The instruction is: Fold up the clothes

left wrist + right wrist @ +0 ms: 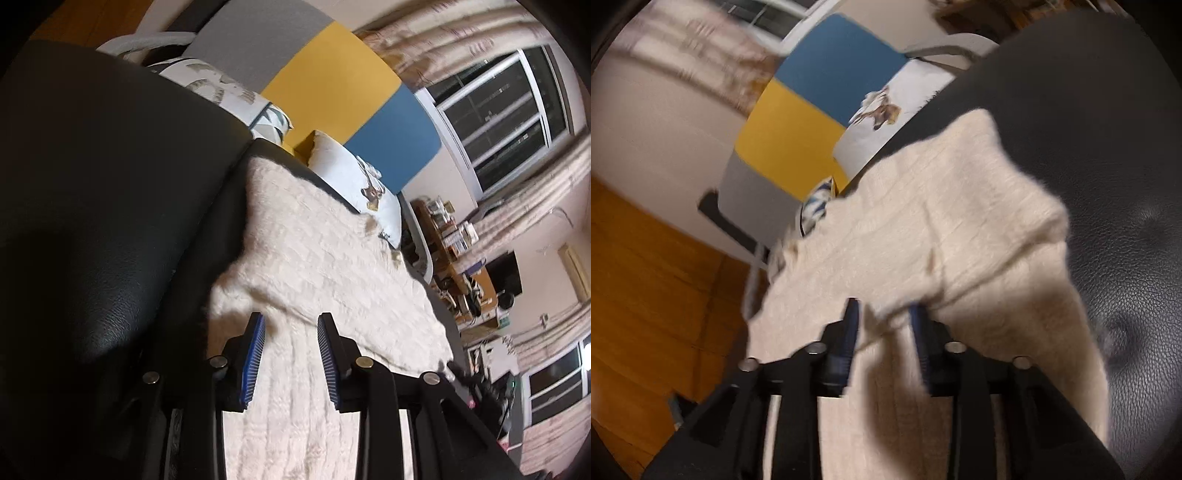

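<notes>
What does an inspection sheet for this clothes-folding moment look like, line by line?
Surface: black leather seat.
Job's things: cream knit garment spread on it, one edge folded over.
Clutter: printed pillows at the far edge.
Grippers: left gripper open above the knit, nothing between the pads; right gripper open, a fold of knit between its fingers, blurred.
Cables: nothing seen.
Surroundings: grey, yellow and blue panel, window, curtains, crowded desk.
</notes>
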### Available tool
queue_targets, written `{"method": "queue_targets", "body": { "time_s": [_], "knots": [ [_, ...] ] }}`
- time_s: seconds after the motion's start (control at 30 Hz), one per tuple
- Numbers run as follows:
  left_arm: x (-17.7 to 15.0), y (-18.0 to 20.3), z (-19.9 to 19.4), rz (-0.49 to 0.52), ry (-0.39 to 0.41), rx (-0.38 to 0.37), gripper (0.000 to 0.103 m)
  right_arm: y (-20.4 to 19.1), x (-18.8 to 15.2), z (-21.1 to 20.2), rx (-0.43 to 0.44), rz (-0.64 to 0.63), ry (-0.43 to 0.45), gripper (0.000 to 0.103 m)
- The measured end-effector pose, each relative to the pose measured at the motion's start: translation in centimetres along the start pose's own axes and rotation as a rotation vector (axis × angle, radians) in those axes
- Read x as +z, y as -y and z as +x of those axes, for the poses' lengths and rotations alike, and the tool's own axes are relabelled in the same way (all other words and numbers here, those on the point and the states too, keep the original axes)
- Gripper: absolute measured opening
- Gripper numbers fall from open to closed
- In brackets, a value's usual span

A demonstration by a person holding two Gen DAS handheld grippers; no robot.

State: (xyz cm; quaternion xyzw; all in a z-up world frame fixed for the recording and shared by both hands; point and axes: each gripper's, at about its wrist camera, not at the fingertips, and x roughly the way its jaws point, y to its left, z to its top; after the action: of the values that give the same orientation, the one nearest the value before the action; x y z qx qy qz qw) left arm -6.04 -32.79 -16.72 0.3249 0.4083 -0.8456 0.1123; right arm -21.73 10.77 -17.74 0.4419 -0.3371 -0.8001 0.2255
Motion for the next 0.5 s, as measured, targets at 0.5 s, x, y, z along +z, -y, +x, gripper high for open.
{"method": "queue_targets", "body": {
  "time_s": [0.5],
  "knots": [
    [3.1,4.1,1.3,0.198,0.098,-0.004,0.03,-6.4,3.4,-0.3,-0.129,-0.347,0.123,0.009]
  ]
}}
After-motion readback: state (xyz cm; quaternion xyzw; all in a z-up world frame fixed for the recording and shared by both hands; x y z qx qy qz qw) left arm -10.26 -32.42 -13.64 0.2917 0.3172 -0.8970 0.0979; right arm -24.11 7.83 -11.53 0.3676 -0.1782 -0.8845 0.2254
